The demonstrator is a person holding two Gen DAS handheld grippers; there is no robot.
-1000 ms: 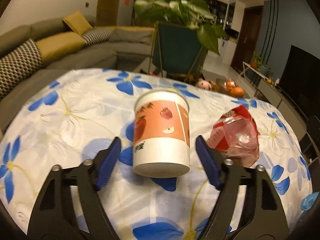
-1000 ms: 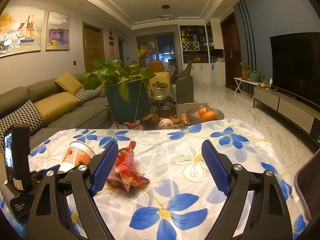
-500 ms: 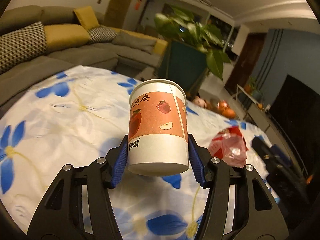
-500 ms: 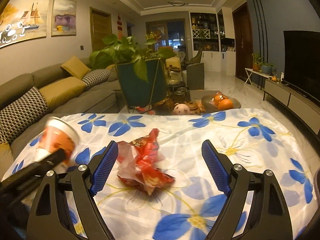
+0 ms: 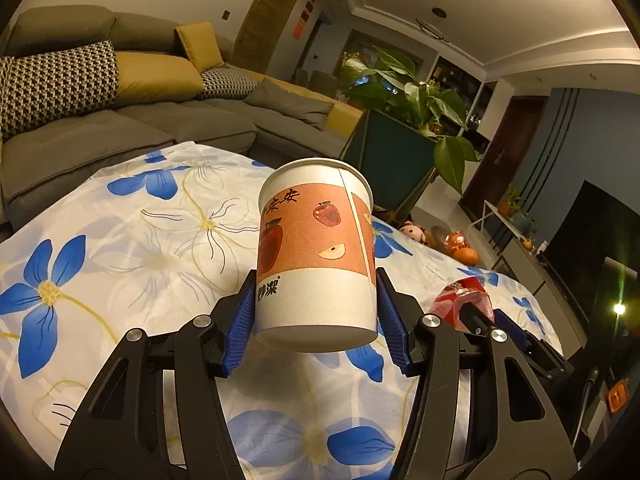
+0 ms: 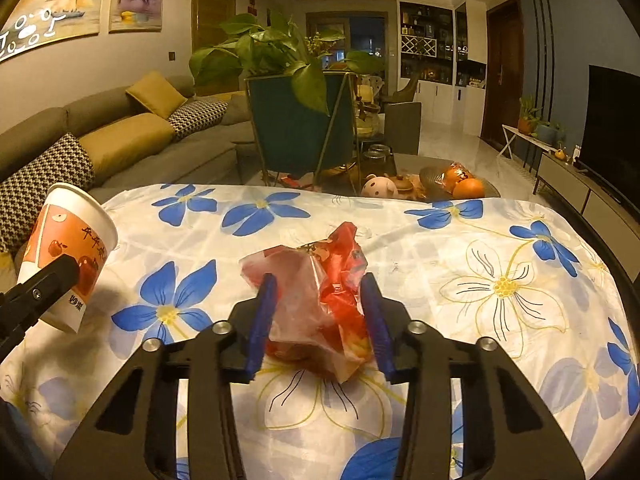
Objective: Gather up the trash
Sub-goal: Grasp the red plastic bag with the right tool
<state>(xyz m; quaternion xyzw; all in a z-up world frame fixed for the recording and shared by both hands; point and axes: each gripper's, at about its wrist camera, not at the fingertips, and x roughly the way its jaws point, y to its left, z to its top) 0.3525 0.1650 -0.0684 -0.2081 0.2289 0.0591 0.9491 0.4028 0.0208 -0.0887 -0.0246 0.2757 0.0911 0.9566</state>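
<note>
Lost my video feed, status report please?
Left gripper shut on paper cup, lifted. Right gripper shut on red wrapper, on tablecloth. Nothing blocking.

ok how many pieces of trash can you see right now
2. The paper cup is held off the tablecloth in the left gripper. The red wrapper lies on the cloth between the right gripper's fingers. More may be hidden.

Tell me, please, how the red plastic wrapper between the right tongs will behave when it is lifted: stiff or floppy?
The red plastic wrapper looks thin and crumpled, so it is probably floppy and very light. Squeezed between the right tongs, it will likely crush further, not resist. Its loose lower edge may hang and drag on the tablecloth.
</note>
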